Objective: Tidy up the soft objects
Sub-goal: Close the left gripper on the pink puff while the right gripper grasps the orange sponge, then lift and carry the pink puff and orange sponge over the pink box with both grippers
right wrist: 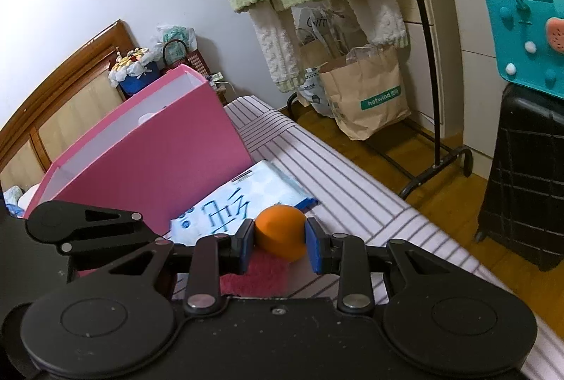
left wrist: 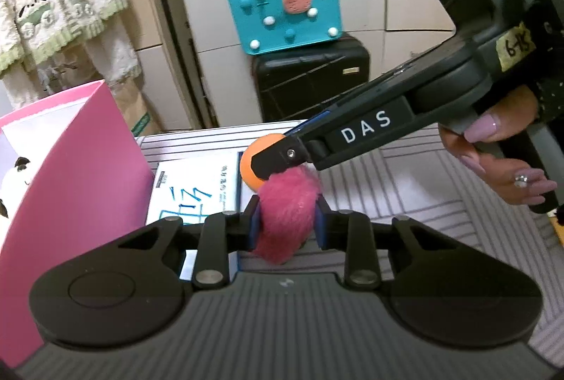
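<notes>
The left gripper (left wrist: 285,221) squeezes a fluffy pink ball (left wrist: 286,217) between its two blue pads, over the striped bed cover (left wrist: 405,189). The right gripper (right wrist: 280,244) squeezes a soft orange ball (right wrist: 280,233) between its pads. In the left camera view, the right gripper (left wrist: 271,161) reaches in from the right, and the orange ball (left wrist: 251,165) sits just behind the pink one, touching it. A big pink box (right wrist: 158,154) stands open on the bed to the left. A blue and white packet (right wrist: 243,200) lies flat just beside the box, under the two balls. A teal bag (left wrist: 285,13) sits on a black suitcase (left wrist: 310,80) farther back.
</notes>
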`<action>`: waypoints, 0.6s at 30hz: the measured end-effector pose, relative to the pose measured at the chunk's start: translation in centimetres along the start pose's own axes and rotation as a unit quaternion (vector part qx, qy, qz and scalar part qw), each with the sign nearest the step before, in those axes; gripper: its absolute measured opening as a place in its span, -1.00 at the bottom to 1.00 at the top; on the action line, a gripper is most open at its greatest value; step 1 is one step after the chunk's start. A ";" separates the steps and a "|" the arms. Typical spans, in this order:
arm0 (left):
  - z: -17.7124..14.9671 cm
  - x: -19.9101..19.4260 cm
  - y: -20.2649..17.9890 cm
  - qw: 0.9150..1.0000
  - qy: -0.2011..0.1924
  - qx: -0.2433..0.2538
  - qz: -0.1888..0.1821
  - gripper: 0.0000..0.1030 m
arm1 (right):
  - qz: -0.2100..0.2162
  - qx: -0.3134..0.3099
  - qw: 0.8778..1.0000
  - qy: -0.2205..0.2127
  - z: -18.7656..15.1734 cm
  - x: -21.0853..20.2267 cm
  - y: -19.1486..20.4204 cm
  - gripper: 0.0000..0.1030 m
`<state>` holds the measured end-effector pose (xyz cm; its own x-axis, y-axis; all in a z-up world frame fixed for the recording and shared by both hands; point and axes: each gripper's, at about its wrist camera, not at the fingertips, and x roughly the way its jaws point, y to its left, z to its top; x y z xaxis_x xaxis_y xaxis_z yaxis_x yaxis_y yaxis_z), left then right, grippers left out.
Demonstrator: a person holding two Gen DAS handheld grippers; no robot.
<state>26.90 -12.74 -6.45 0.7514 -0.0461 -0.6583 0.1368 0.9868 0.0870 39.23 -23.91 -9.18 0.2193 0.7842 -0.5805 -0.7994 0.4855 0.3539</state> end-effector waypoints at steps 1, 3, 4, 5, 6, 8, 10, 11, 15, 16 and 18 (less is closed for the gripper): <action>-0.1 -0.3 -0.1 1.000 -0.001 0.001 -0.005 -0.46 | -0.003 0.002 1.000 0.000 -0.2 -0.3 0.3 -0.30; -0.4 -1.1 -0.1 1.000 -0.002 0.002 -0.018 -0.46 | -0.011 0.007 1.000 0.001 -0.5 -0.9 0.9 -0.30; -0.5 -1.5 0.0 1.000 -0.002 0.000 -0.025 -0.46 | -0.015 0.008 1.000 0.001 -0.6 -1.2 1.2 -0.30; -0.6 -1.8 0.0 0.999 -0.002 -0.002 -0.034 -0.46 | -0.019 0.008 1.000 0.002 -0.6 -1.5 1.6 -0.30; -0.8 -2.1 0.1 0.999 0.000 -0.004 -0.042 -0.47 | -0.023 0.010 1.000 0.002 -0.8 -1.7 1.9 -0.30; -1.1 -2.8 0.1 0.998 0.005 -0.010 -0.058 -0.47 | -0.030 0.016 0.999 0.005 -1.0 -2.1 2.4 -0.30; -1.5 -3.4 0.2 0.998 0.006 -0.011 -0.069 -0.47 | -0.038 0.021 0.999 0.007 -1.1 -2.5 3.0 -0.30; -1.6 -3.8 0.3 0.997 0.007 -0.013 -0.076 -0.47 | -0.041 0.024 0.999 0.007 -1.3 -2.8 3.3 -0.30; -2.2 -5.1 0.5 0.991 0.035 -0.024 -0.125 -0.47 | -0.051 0.031 0.998 0.012 -1.9 -3.9 4.8 -0.30; -2.3 -5.6 0.4 0.989 0.040 -0.023 -0.138 -0.47 | -0.055 0.032 0.998 0.013 -2.0 -4.1 5.2 -0.30; -2.4 -6.5 0.1 0.987 0.042 -0.020 -0.157 -0.47 | -0.063 0.036 0.997 0.014 -2.4 -4.6 5.9 -0.30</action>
<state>20.51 -11.94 -3.92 0.6198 -0.3385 -0.7080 0.3270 0.9315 -0.1590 32.18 -25.54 -6.19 0.2999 0.7044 -0.6434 -0.7234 0.6076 0.3280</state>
